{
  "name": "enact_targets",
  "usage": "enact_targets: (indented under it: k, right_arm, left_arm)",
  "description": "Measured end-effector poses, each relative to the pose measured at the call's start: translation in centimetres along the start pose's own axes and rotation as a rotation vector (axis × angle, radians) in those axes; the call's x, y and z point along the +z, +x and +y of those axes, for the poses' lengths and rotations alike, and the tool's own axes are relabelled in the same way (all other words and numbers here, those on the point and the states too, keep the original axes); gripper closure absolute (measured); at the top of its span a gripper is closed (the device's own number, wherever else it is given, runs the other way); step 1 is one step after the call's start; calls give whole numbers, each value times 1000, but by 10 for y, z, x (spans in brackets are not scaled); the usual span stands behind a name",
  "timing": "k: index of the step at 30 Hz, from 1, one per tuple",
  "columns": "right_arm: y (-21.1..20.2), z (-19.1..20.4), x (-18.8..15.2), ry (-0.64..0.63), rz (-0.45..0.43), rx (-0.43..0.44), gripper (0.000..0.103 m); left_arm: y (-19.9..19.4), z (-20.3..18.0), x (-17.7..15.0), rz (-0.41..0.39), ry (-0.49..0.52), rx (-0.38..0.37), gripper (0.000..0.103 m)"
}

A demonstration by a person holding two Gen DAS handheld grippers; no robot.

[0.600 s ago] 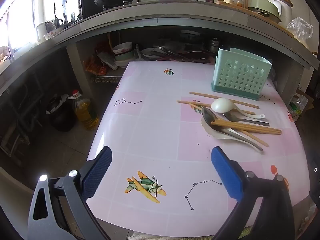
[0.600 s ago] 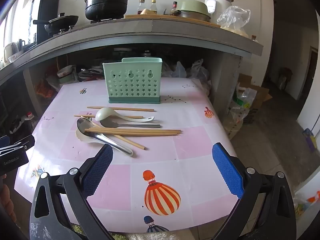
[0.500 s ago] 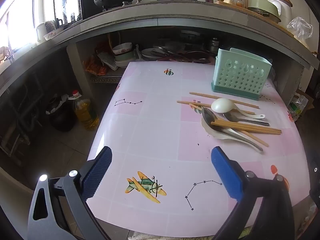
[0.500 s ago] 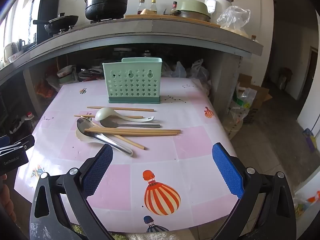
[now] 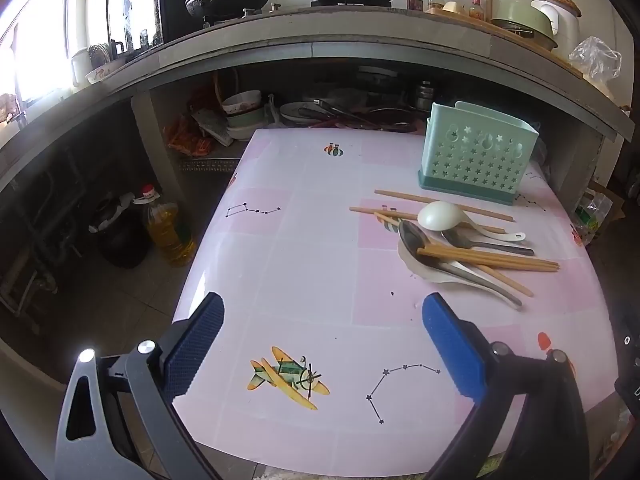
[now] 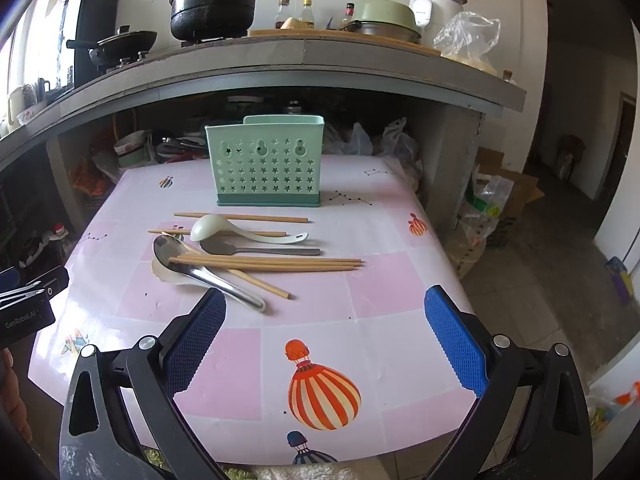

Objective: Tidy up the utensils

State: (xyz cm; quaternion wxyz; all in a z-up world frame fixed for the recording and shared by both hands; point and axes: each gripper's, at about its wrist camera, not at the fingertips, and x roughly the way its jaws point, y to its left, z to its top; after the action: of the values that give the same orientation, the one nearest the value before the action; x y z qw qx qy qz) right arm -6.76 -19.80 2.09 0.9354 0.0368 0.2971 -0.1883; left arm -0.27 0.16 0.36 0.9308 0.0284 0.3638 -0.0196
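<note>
Left claw: spread wide, empty, above the near table edge, well short of the holder.
Right claw: wide, empty, near the spoon handles.
Writing: "GenRobot.AI" on the left claw's body.
Utensils: chopsticks, spoons heaped just before the holder.
Advice: take one top piece by its handle, then stand it in the holder.

Two wrist views angled down over one table, sharing the mint caddy.

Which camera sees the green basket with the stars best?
The right wrist view: the basket stands near the middle, facing the camera squarely, its star holes clear. In the left wrist view the basket sits off to the right, seen at an angle.
</note>
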Motion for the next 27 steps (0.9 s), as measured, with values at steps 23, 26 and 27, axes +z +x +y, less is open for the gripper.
enact_targets:
  k: [23, 26, 27]
  right_arm:
    - [-1, 2, 0, -3, -4, -2, 8]
    - [-1, 2, 0, -4, -4, -2, 8]
    - [-1, 2, 0, -4, -4, -2, 8]
  left_arm:
    - [1, -3, -2, -1, 10, 4, 6]
    - [1, -3, -2, -1, 10, 3, 6]
    - [1, -3, -3, -1, 9, 3, 6]
